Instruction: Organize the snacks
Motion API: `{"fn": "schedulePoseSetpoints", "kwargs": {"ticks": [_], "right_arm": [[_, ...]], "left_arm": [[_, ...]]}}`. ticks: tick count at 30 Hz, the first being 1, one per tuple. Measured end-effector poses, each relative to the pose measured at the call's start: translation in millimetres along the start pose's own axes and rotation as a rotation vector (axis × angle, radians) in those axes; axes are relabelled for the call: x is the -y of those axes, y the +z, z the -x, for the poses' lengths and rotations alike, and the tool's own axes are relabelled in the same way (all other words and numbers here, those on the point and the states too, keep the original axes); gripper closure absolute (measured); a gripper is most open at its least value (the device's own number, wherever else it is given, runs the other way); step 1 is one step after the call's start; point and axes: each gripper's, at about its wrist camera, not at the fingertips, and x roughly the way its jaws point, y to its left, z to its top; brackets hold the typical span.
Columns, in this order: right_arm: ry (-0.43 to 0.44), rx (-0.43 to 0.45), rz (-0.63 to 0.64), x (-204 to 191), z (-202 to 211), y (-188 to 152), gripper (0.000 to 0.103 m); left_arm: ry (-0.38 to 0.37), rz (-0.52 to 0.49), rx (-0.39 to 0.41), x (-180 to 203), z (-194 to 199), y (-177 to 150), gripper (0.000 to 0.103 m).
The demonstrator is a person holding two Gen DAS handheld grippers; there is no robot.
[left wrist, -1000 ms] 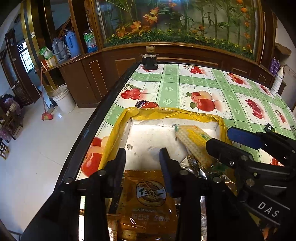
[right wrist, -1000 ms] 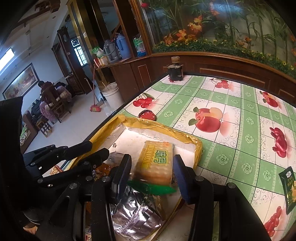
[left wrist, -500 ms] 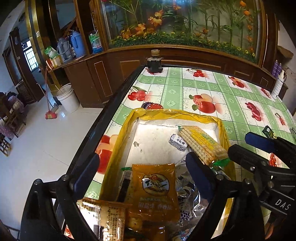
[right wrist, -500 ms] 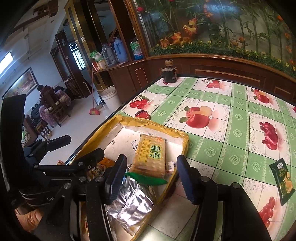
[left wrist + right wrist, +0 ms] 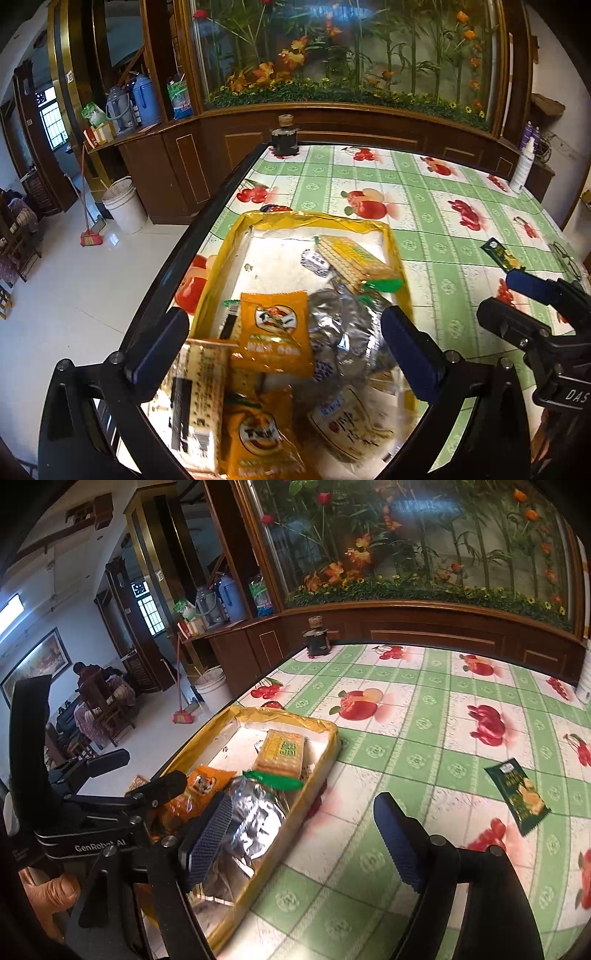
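A yellow-rimmed tray [image 5: 236, 258] [image 5: 328, 746] near the table's left edge holds several snacks. An orange packet [image 5: 275, 332] lies flat below my left gripper [image 5: 284, 350]. Its jaws are opening wide and the pads touch nothing. A yellow cracker pack [image 5: 354, 260] [image 5: 280, 751] rests toward the tray's far end beside a silver foil bag [image 5: 343, 325] [image 5: 255, 812]. My right gripper [image 5: 303, 830] hangs over the tray's right rim and the tablecloth, jaws opening with nothing between them. A green snack packet [image 5: 517, 797] [image 5: 500, 254] lies alone on the tablecloth to the right.
A dark jar [image 5: 284, 142] stands at the table's far edge and a white bottle [image 5: 522, 170] at the far right. The black table edge [image 5: 192, 243] drops to a tiled floor with a bucket [image 5: 123, 206] and broom. A person [image 5: 92, 686] sits far off.
Both grippers opened and drew back and up. The left let go of the orange packet, the right let go of the cracker pack; both now lie in the tray.
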Motion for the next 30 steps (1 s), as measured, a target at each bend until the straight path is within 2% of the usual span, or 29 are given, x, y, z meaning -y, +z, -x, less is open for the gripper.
{"fn": "schedulePoseSetpoints", "kwargs": {"ticks": [17,26,30], "right_arm": [[-0.048,0.03,-0.074,46.1,82.7,-64.0,0.021],[-0.019,0.035,-0.047,33.2,98.5,-84.2,0.021],[-0.007,0.043,0.001,18.6,105.2,-87.9,0.017]], "left_arm": [[-0.059,-0.026,0.043,22.5,53.1,-34.7,0.0],[-0.058,-0.039,0.05,24.8,78.9,-61.8,0.0],[-0.023,-0.061,0.062,26.4,90.5,-74.9,0.0]]}}
